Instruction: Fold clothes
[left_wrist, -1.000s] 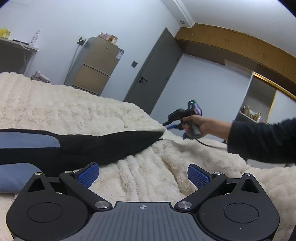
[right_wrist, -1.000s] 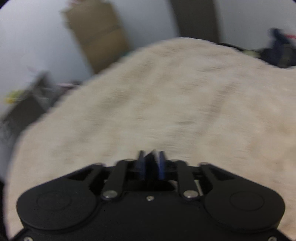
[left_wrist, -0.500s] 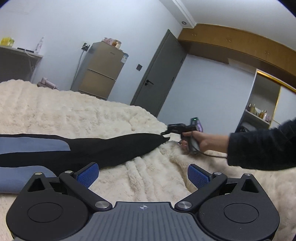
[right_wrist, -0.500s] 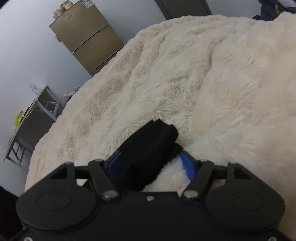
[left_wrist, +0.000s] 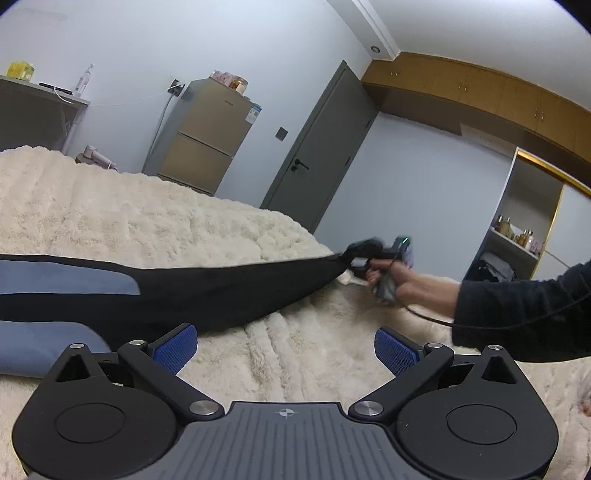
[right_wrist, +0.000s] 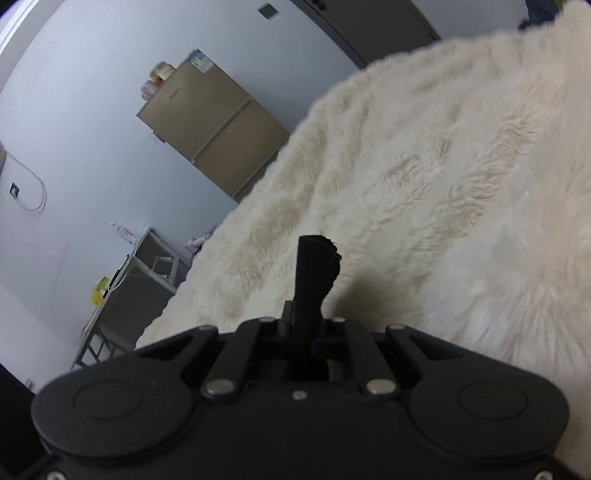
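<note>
A black garment with blue-grey panels (left_wrist: 184, 291) lies stretched across the cream fluffy blanket (left_wrist: 147, 221). Its narrow black end runs to the right, where my right gripper (left_wrist: 349, 256), held by a person's hand (left_wrist: 413, 284), pinches the tip. In the right wrist view the gripper (right_wrist: 308, 328) is closing tight, and a black stub of cloth (right_wrist: 316, 266) sticks up between the pressed fingers. My left gripper (left_wrist: 284, 343) hovers low over the blanket in front of the garment. It is open, with nothing between its blue pads (left_wrist: 175, 349).
Beyond the bed stand a bronze fridge (left_wrist: 207, 136), a grey door (left_wrist: 321, 147) and a desk (left_wrist: 33, 110) at far left. An open shelf with bottles (left_wrist: 517, 236) is at right. A cable trails from the right gripper along the dark sleeve (left_wrist: 517, 317).
The right gripper opened around the black tip, then shut on it, rolling as it went. The black end now looks pulled taut. The left gripper barely moved.
</note>
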